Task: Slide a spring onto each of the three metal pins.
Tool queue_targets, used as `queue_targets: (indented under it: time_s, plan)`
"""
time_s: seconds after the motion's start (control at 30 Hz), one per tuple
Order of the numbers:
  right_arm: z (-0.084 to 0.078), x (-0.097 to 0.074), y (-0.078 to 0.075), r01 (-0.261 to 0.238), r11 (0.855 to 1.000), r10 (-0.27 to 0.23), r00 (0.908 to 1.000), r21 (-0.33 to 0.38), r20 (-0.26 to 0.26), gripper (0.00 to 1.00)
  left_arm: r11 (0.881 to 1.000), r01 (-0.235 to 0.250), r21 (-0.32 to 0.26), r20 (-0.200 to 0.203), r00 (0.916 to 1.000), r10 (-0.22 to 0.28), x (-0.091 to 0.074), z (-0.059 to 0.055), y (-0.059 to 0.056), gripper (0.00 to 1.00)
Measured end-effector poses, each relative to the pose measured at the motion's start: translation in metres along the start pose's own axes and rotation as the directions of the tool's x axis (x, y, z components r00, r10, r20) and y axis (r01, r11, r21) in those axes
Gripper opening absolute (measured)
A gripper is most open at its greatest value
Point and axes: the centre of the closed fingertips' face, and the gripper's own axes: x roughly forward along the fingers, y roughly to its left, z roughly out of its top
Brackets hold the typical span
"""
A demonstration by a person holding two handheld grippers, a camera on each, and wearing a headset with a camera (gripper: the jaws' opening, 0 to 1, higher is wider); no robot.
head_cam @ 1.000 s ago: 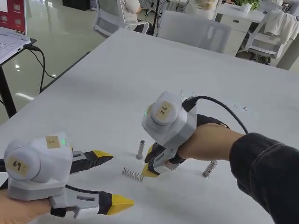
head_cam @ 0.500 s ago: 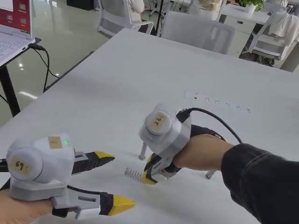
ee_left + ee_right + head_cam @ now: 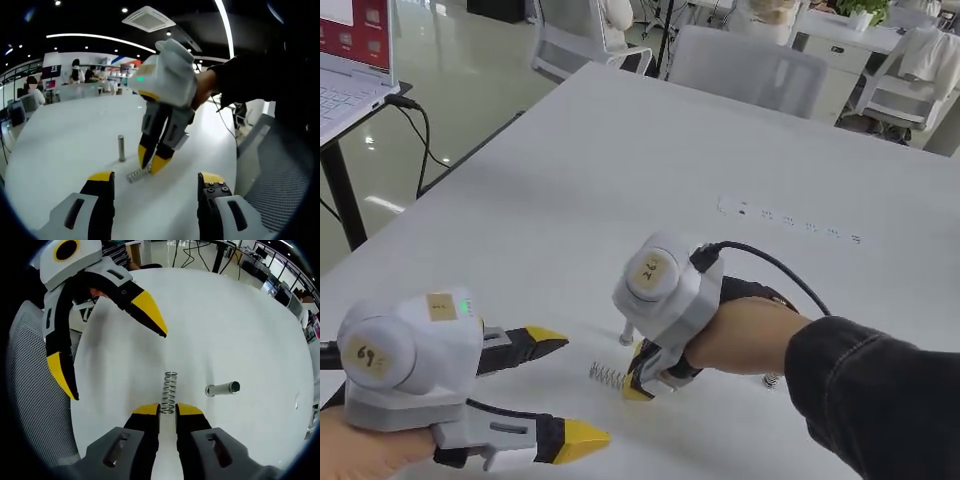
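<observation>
Spring lies flat on the white tabletop, its near end between the tips of the right hand-held gripper.

Left hand-held gripper: jaws spread wide, nothing in them, hovering low, pointed at the right one from the spring's far side.

Right hand-held gripper: jaws drawn in to a narrow slot. The right gripper view shows the spring running straight out from the tips, with the last coils pinched between them. Looks like a grip, light.

Pin stands upright just beyond the right hand-held gripper and off to one side of the spring, not touching it; clearer in the left gripper view. No spring on it yet.

Second spring is behind the right wrist, mostly hidden.

Change: a second ago the right tips sat higher, short of the spring end; they have since dropped and closed on it. So the pick is made. Judged next: lift, tip the spring upright, line it over the pin. First of three, early.
</observation>
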Motion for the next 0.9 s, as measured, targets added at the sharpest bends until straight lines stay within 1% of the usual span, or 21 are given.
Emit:
queue_targets:
  time_s: [0.1,0.23,0.37,0.57,0.83,0.9]
  plan:
    - [-0.001,0.001,0.0,0.003,1.0,-0.003,1.0,-0.009,-0.007,0.09,1.0,-0.002,0.0,-0.001,1.0,0.002,-0.001,0.0,0.001,0.62]
    - [0.0,0.001,-0.002,0.01,1.0,-0.01,1.0,-0.006,-0.001,0.08,1.0,-0.003,0.003,-0.003,1.0,0.003,-0.001,0.0,0.001,0.62]
    - [0.0,0.0,-0.004,0.032,0.999,-0.032,0.9995,-0.025,-0.003,0.08,1.0,-0.004,0.005,-0.007,1.0,0.004,-0.002,0.0,0.001,0.62]
    - [0.0,-0.003,-0.004,0.037,0.999,-0.037,0.9993,-0.021,-0.001,0.08,1.0,-0.004,0.006,-0.012,0.9999,0.004,-0.002,-0.001,0.0,0.62]
    - [-0.001,-0.015,0.001,0.021,1.0,-0.021,0.9998,-0.02,0.004,0.08,1.0,0.003,0.014,-0.016,0.9999,-0.003,0.0,0.001,-0.002,0.61]
    - [0.002,-0.021,0.005,0.002,1.0,-0.002,0.9997,-0.011,0.023,0.08,1.0,0.005,0.016,-0.015,0.9999,-0.005,0.001,0.002,-0.002,0.6]
